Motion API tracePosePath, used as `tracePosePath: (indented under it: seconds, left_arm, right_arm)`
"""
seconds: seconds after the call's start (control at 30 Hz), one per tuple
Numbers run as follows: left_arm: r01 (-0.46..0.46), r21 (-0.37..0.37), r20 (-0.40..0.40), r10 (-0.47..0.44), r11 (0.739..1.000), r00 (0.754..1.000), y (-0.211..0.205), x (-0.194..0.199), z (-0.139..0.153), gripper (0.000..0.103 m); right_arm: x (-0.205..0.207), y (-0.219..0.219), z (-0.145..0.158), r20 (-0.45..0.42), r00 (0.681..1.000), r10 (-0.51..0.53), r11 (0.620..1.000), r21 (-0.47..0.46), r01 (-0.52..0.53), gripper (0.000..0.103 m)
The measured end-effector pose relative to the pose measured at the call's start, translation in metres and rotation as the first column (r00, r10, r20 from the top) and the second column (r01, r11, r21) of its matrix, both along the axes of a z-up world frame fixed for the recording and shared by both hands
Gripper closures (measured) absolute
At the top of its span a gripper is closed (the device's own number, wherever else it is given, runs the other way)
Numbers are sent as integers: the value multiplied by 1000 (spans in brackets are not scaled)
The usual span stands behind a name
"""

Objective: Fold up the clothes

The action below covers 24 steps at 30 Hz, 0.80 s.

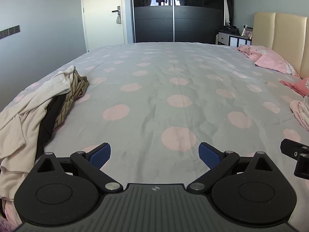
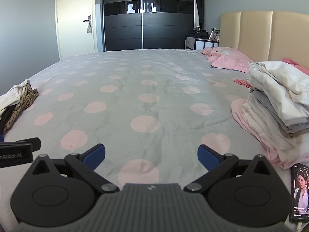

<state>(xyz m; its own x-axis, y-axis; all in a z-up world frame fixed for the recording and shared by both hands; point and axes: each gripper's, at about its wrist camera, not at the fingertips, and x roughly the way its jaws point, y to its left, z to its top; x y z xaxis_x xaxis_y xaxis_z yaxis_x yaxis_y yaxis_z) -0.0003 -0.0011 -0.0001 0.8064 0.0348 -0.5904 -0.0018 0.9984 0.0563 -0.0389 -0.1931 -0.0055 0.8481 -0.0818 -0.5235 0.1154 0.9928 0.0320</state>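
Note:
A heap of unfolded clothes (image 1: 38,104) lies at the bed's left edge: a cream garment, a brown striped one and a black one. It also shows in the right wrist view (image 2: 17,98). A stack of folded clothes (image 2: 276,106), white, grey and pink, sits at the right. My left gripper (image 1: 154,154) is open and empty over the grey bedspread with pink dots (image 1: 154,89). My right gripper (image 2: 151,155) is open and empty too, low over the bedspread (image 2: 135,89). Each gripper's edge shows in the other's view.
A phone (image 2: 299,193) playing a video lies at the near right by the stack. Pink pillows (image 2: 227,58) lie against the beige headboard (image 2: 270,34). A dark wardrobe (image 1: 177,9), a door and a nightstand stand beyond the bed.

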Motion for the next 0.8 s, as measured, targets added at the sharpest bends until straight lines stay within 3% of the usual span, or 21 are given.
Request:
tracePosePath:
  seconds: [0.37,0.67,0.8]
  left_arm:
    - [2,-35,51,0,999,999,-6,-2,2,3]
    - [14,-87,58,-9,996,998,-1,-1,5,5]
    - [61,-59,68,-57,996,996,-4,-2,2,5]
  right_arm:
    - [4,15,4,3,1000,-14,999,-43,14,1]
    - [-6,11,5,55,998,-15,998,-65,19,1]
    - [-4,9,3,58,998,-13,998,-65,17,1]
